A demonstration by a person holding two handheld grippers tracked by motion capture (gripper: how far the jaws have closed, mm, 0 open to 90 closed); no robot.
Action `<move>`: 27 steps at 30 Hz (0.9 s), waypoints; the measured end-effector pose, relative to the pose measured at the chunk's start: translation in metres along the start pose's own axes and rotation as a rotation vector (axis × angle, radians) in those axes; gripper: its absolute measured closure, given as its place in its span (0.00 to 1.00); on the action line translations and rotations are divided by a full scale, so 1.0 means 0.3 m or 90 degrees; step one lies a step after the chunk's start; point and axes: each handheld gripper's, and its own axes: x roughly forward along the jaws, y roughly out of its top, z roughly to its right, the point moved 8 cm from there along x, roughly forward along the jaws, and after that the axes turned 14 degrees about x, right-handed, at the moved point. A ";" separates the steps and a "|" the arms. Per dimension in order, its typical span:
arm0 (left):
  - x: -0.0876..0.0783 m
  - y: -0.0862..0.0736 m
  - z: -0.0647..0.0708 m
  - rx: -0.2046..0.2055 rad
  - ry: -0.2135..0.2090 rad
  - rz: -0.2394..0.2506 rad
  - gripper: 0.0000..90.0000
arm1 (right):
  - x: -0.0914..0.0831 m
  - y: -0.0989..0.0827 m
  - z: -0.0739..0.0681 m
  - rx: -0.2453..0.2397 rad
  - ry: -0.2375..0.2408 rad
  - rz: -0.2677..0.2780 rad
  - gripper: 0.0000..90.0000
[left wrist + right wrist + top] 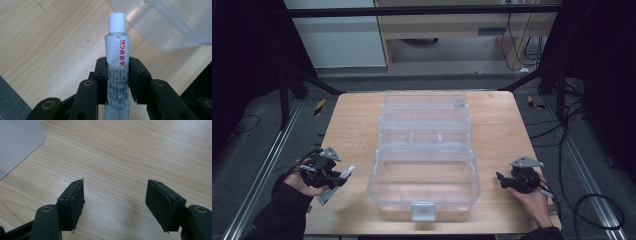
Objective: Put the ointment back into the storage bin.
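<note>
Left gripper (117, 72) clamped a white-capped ointment tube with red print (117, 47), at 9 o'clock of the clear plastic storage box (424, 150). Right gripper (115, 202) sat at 3 o'clock, jaws apart, holding nothing.

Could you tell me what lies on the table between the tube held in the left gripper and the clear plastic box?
Nothing: in the high view, bare wooden table separates the tube, clamped in the left gripper, from the clear plastic box.

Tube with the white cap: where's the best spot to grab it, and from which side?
Grab the tube by its middle body, coming from the tail end, one pad on each side. The body is long and narrow; the round cap is small. The left tool holds it so.
</note>
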 end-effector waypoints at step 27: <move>-0.143 0.392 0.128 0.269 -0.048 0.002 0.78 | 0.003 0.000 0.005 -0.005 0.003 0.002 0.35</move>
